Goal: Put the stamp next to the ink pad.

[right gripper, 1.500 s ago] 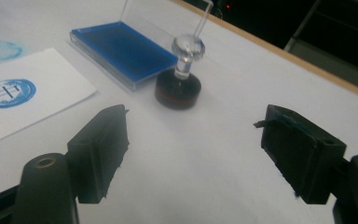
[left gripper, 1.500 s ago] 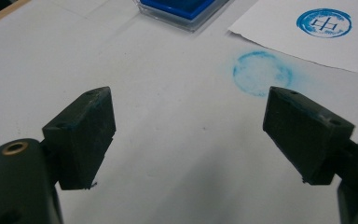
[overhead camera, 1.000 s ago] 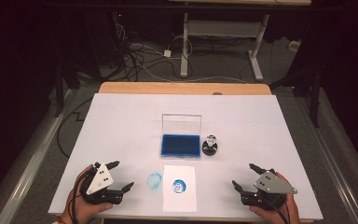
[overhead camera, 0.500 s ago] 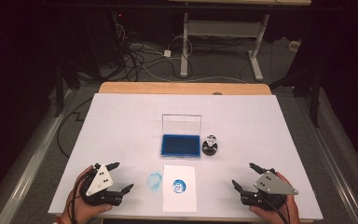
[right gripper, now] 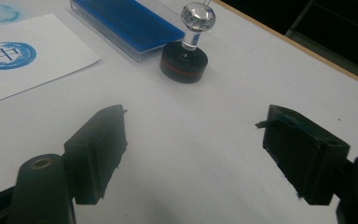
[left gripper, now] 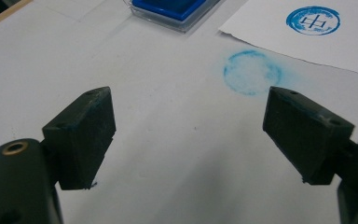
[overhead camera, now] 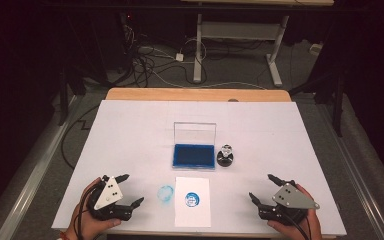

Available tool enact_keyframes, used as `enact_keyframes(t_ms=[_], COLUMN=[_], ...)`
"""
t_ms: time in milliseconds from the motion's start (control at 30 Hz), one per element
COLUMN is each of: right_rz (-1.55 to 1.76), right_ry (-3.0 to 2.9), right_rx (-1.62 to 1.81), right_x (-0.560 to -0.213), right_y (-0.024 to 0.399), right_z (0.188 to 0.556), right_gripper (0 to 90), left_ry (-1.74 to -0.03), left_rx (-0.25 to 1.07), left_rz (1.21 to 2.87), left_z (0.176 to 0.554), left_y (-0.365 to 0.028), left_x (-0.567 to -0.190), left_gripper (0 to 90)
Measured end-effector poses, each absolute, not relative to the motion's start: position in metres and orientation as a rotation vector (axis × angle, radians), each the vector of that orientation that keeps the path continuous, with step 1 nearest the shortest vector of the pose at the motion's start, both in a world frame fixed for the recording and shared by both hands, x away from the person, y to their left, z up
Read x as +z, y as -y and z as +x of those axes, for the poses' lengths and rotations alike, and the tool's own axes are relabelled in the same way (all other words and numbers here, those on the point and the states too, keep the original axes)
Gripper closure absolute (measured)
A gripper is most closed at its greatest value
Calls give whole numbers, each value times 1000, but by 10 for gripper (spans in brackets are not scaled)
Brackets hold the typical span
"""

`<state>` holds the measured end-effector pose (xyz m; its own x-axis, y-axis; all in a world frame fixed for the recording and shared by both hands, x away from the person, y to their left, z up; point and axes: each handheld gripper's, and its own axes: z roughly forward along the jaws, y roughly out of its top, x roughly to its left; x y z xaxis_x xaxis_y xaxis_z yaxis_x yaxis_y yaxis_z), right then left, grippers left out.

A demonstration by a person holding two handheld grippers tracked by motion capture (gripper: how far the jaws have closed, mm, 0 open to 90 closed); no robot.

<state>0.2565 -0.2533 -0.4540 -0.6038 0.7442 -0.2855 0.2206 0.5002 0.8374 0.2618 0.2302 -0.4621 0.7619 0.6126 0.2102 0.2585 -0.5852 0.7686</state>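
Resting low at the near left of the white table (overhead camera: 130, 125), the left gripper (overhead camera: 128, 191) has its jaws spread wide with nothing between them; in the left gripper view the gap between the black pads (left gripper: 81, 135) frames bare table and a faint blue ring smudge (left gripper: 252, 72) just ahead. Next along, a sheet of paper (overhead camera: 192, 201) lies flat near the front edge, carrying one crisp round blue print (overhead camera: 192, 199). Thin, limp, likely to slide or curl if nudged; pin it at a bare corner, not on the ink. Behind it sits the ink pad (overhead camera: 194, 155), blue face exposed, its clear lid (overhead camera: 195, 132) standing upright at the back. Shallow rigid tray; lid looks brittle. Just right of the pad, and close to touching it, the stamp (overhead camera: 225, 156) stands upright: dark round base (right gripper: 183, 59) with a red band, narrow neck, faceted clear knob (right gripper: 196, 16). Judged small, light, stiff, a little top-heavy; the knob looks smooth and slippery, so the neck or the base sides seem the surer hold, keeping the inked underside off the table. At the near right, the right gripper (overhead camera: 266, 187) likewise stands released and empty, well short of the stamp.
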Motion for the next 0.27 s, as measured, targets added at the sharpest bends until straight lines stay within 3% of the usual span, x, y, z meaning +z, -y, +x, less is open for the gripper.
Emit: enact_keyframes(t_ms=[267], right_rz=[790], right_ry=[-2099], right_rx=[1054], right_x=[-455], right_y=[253], right_z=[260], right_gripper=[219], left_ry=[-651], left_rx=[605], left_rz=[2210], left_z=[262], left_y=[-228], left_x=[-463], left_gripper=[167])
